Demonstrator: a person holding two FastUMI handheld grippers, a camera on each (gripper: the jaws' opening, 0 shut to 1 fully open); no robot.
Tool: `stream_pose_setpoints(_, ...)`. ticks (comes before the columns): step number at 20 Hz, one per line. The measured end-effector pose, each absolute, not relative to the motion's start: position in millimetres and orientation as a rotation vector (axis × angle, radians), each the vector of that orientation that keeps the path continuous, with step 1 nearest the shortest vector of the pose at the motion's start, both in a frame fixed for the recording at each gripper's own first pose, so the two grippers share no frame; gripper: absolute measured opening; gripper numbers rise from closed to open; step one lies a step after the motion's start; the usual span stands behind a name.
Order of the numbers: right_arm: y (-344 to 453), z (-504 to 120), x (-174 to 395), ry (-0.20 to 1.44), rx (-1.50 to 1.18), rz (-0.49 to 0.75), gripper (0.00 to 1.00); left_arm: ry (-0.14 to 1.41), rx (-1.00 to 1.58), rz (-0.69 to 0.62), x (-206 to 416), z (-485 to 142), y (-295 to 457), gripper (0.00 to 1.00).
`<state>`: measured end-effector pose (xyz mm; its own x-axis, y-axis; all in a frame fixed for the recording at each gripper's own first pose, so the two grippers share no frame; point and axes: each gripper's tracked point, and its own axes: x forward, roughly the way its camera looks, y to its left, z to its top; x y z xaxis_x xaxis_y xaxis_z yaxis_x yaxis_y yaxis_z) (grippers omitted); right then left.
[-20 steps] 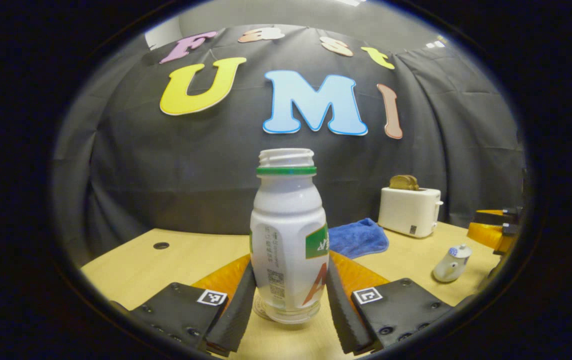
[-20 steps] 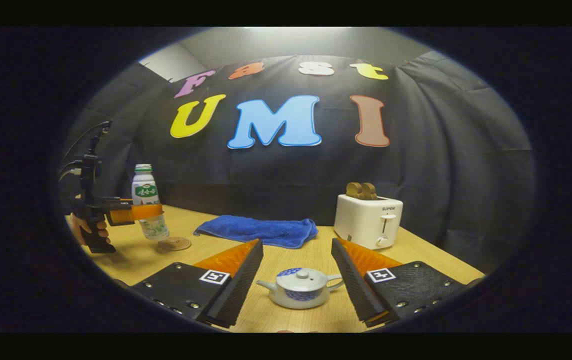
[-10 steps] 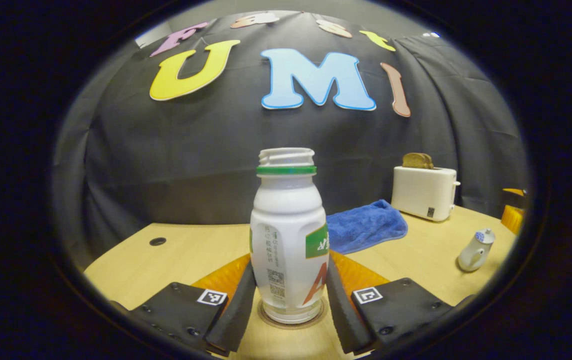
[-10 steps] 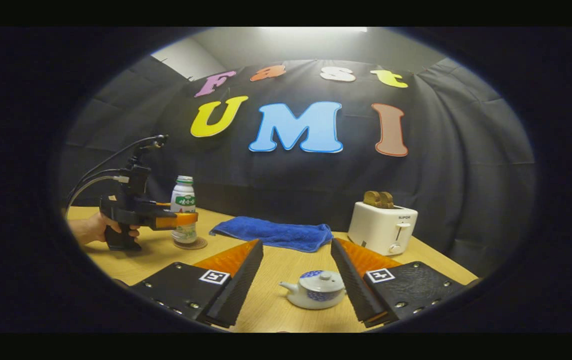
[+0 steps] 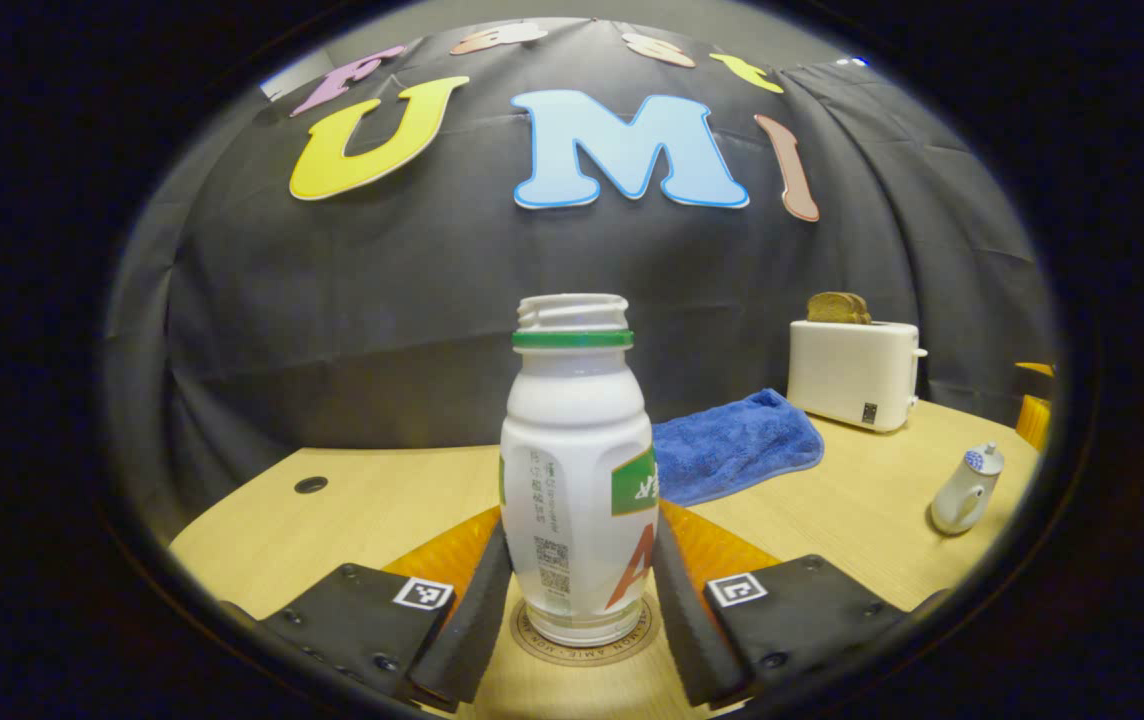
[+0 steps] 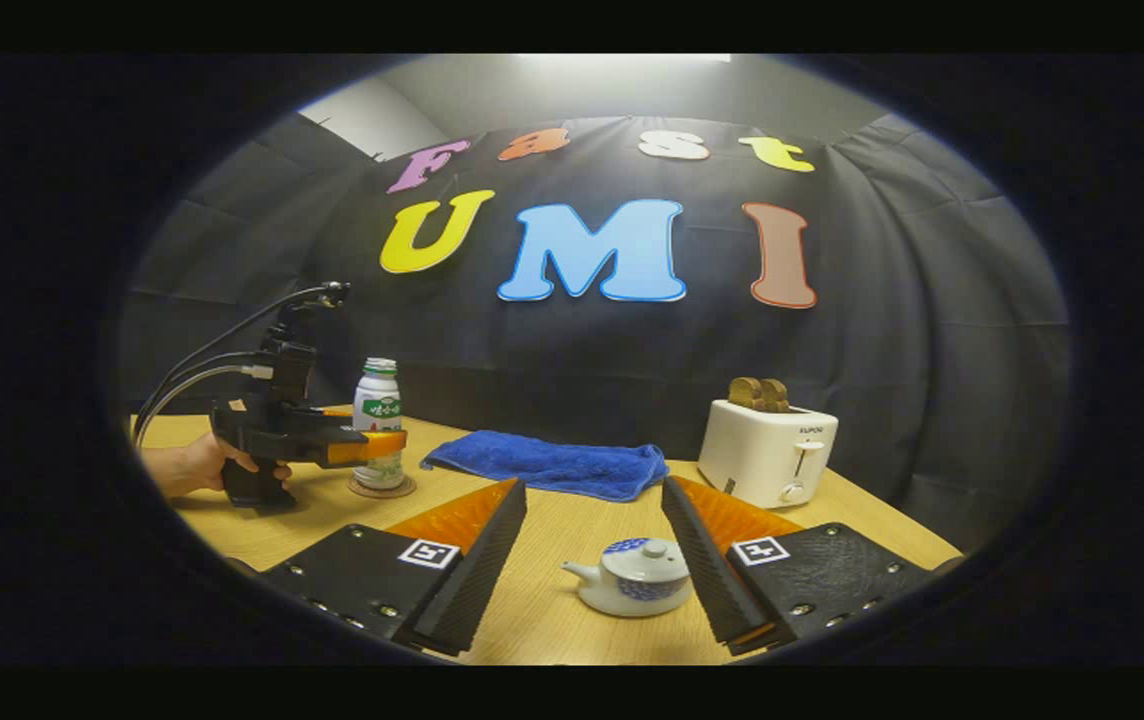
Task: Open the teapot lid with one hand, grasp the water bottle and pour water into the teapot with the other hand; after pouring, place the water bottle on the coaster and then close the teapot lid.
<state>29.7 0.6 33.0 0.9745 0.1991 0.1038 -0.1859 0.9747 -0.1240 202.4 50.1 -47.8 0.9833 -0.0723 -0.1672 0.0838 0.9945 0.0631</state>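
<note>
A water bottle [image 5: 577, 470] stands upright on a round coaster [image 5: 587, 640] on the wooden surface [image 5: 352, 510], clamped between the two fingers of the left gripper [image 5: 580, 610], which press against its lower sides. The bottle's cap is off and its threaded neck is open above a green ring. In the right gripper view, a hand [image 6: 197, 468] holds that same gripper [image 6: 372, 447] by its handle at the far left of the surface, cables arching up from its top, with the bottle [image 6: 378, 423] resting on the coaster [image 6: 382, 488].

The right gripper [image 6: 594, 560] hovers low with its fingers spread wide apart, holding nothing. Between them, a little farther on, sits the white teapot [image 6: 635, 590] with its blue-patterned lid [image 6: 644, 548] in place, spout pointing left; the right finger [image 6: 702, 560] overlaps the pot's right edge in the picture, and whether it touches cannot be told.

A blue cloth [image 6: 547, 466] lies crumpled toward the back of the surface, and a white toaster [image 6: 768, 455] with two slices of bread [image 6: 758, 393] in its slots stands to the right of it.
</note>
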Motion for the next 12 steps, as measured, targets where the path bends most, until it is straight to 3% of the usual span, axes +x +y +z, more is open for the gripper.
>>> stream_pose_setpoints(1,1,33,30,-0.116,-0.11,0.198,0.84,0.159,0.07,-0.081,201,-45,50,0.87)
stream_pose_setpoints(4,2,30,30,-0.109,-0.113,0.2,0.84,0.13,0.051,-0.068,198,-39,51,1.0)
stream_pose_setpoints(12,12,25,30,-0.093,-0.124,0.225,0.84,0.117,0.052,-0.06,178,-32,53,1.0)
